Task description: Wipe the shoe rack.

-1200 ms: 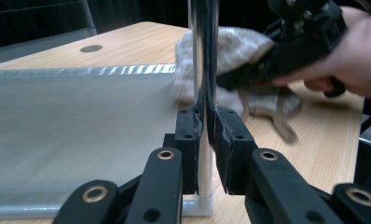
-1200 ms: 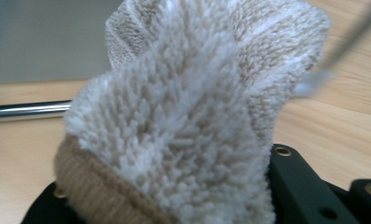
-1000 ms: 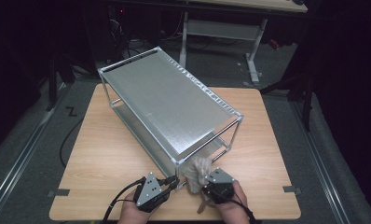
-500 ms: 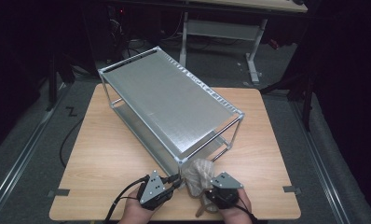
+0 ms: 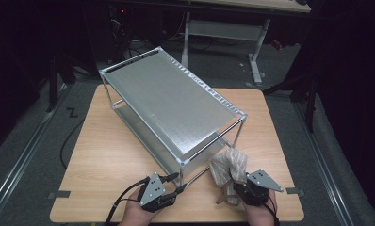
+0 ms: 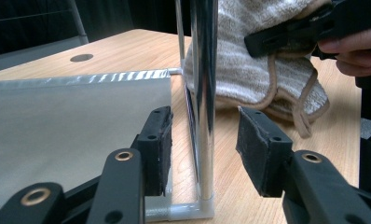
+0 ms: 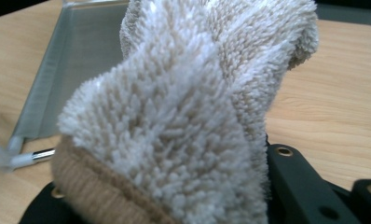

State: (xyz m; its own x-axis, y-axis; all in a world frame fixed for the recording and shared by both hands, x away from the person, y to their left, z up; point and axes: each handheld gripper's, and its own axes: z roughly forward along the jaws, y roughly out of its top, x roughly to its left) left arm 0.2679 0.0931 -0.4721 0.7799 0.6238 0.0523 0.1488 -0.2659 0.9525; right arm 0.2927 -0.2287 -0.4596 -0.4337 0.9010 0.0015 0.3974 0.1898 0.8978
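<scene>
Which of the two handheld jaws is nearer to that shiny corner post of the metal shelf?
Left. The left gripper has its open jaws on either side of the corner post, not touching it. The right gripper sits off to the side, holding the towel.

Lab or test room: dark, black-draped surround; lone wooden table (image 5: 105,141) on grey floor with rails (image 5: 20,160); tape markers (image 5: 59,194) at table edge; height-adjustable desk (image 5: 223,28) and cabling behind.
</scene>
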